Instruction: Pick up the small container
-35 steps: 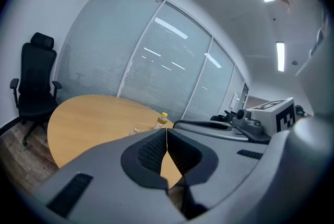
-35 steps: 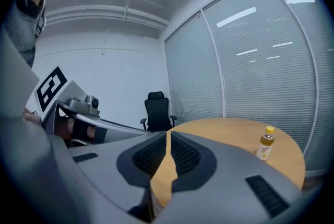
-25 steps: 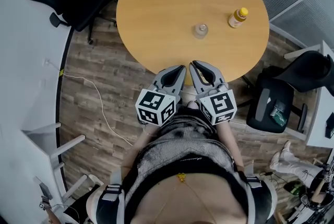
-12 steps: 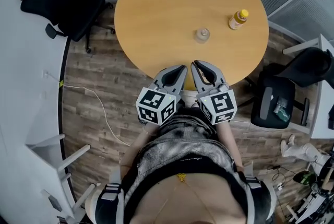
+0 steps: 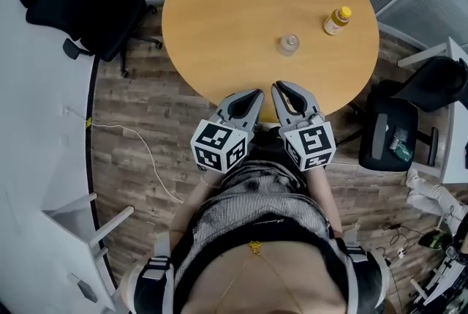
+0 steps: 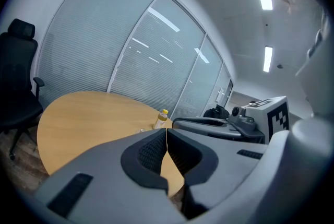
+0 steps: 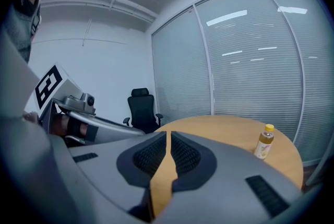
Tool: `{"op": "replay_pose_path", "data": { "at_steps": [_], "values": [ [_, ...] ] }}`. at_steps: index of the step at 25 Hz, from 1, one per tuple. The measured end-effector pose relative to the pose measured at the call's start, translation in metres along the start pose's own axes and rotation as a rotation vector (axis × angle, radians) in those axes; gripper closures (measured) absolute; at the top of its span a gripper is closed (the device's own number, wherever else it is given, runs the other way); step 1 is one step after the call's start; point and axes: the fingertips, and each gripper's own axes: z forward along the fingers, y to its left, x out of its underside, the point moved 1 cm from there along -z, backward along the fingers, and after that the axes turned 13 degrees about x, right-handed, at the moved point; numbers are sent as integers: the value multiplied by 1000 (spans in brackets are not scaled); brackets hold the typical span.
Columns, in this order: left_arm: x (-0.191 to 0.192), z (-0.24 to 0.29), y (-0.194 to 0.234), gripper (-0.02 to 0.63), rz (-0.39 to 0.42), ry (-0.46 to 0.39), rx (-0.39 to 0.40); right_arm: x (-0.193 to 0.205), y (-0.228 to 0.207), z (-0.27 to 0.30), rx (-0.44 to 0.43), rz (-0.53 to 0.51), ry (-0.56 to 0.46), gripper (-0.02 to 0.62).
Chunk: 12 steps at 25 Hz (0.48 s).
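- Left gripper [image 5: 255, 94] and right gripper [image 5: 277, 86] are both closed and empty, at the counter's [image 5: 219, 12] near edge.
- Small container [image 5: 288, 45] stands beyond them, towards the bottle [image 5: 336, 20] by the right edge.

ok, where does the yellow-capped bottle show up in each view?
Head view: bottle upper right, standing near the right rim of the round table.
Left gripper view: bottle near the picture's centre, small, at the table's far edge.
Right gripper view: bottle right of centre, upright on the tabletop.
Shared landmark: the round table, seen in all three.
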Motion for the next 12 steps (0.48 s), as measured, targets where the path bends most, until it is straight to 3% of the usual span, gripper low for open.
{"op": "replay_pose_path", "data": {
  "at_steps": [12],
  "values": [
    [3,-12,11,584,-27,-21,-34,-2,0,8,-22,-39,3,555]
  ]
}}
